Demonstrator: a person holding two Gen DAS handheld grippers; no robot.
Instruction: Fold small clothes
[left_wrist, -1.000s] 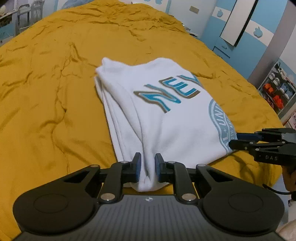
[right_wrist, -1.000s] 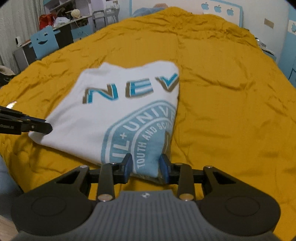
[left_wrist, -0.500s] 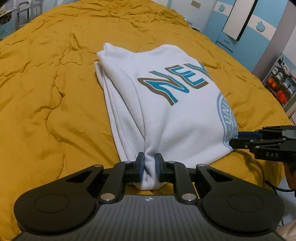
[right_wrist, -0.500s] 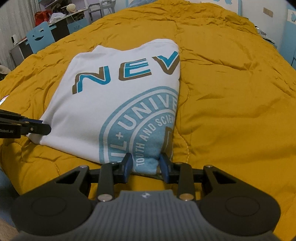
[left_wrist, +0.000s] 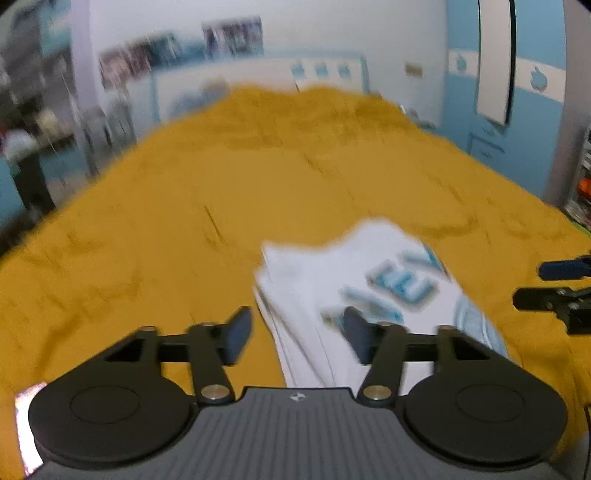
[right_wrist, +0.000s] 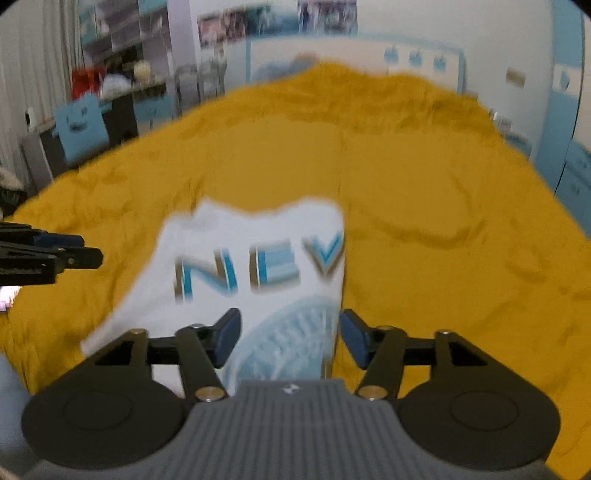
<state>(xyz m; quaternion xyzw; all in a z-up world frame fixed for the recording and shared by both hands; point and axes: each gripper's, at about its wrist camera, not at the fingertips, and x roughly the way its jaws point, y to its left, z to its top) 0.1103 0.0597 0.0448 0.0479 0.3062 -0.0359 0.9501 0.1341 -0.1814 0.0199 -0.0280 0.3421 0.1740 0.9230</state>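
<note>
1. A folded white T-shirt (right_wrist: 258, 258) lies on the mustard-yellow bed (right_wrist: 443, 221).
2. Left gripper (left_wrist: 297, 334): fingers apart and opening, nothing clamped.
3. Right gripper (right_wrist: 288, 341): fingers apart and opening above the shirt's near edge.

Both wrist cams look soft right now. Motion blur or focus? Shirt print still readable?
Left wrist: likely motion blur, not focus; bedspread and shirt smear while the left gripper, its jaws opening, stays sharp; print unreadable. Right wrist: milder smear; right gripper, also opening, crisp; "NEV" on the shirt readable, round seal not.
</note>
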